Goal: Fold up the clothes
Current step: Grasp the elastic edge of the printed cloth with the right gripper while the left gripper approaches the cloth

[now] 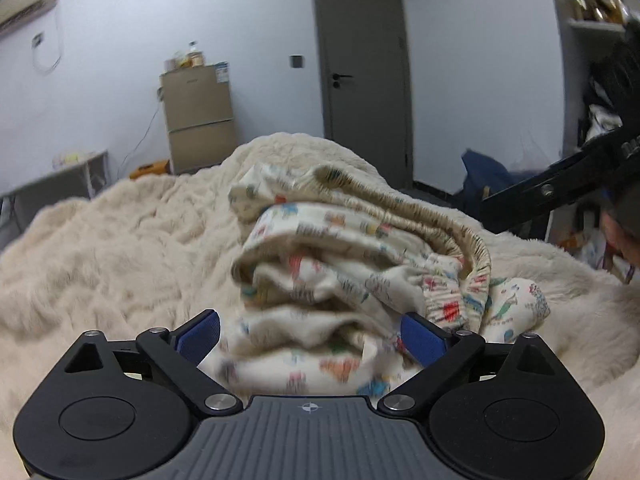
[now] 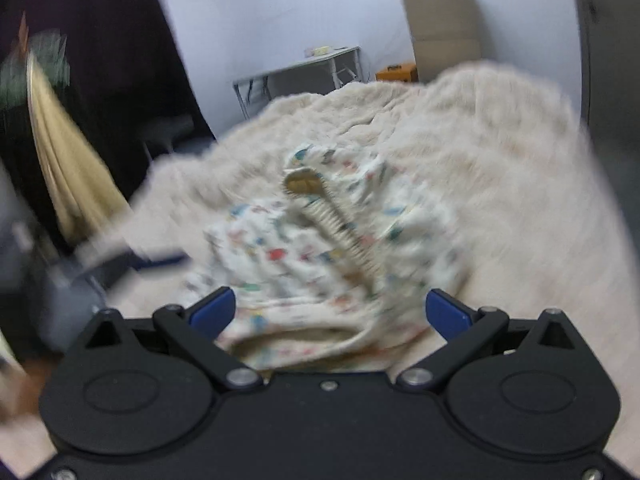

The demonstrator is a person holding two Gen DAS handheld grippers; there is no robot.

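Observation:
A white printed garment (image 1: pixel 344 276) with a ribbed tan waistband lies bunched in folds on a cream fluffy blanket (image 1: pixel 120 240). My left gripper (image 1: pixel 312 330) is open, its blue pads on either side of the garment's near folds. In the right wrist view the same garment (image 2: pixel 304 256) lies crumpled, blurred by motion. My right gripper (image 2: pixel 330 314) is open with the garment's near edge between its pads. The right gripper's black arm shows in the left wrist view (image 1: pixel 560 188) at the right edge.
The blanket (image 2: pixel 480 168) covers a bed. Behind it stand a small beige fridge (image 1: pixel 198 116), a grey door (image 1: pixel 364 64), a white table (image 1: pixel 68 176) and shelves at the right. A person in dark clothes (image 2: pixel 100 60) stands at the left in the right wrist view.

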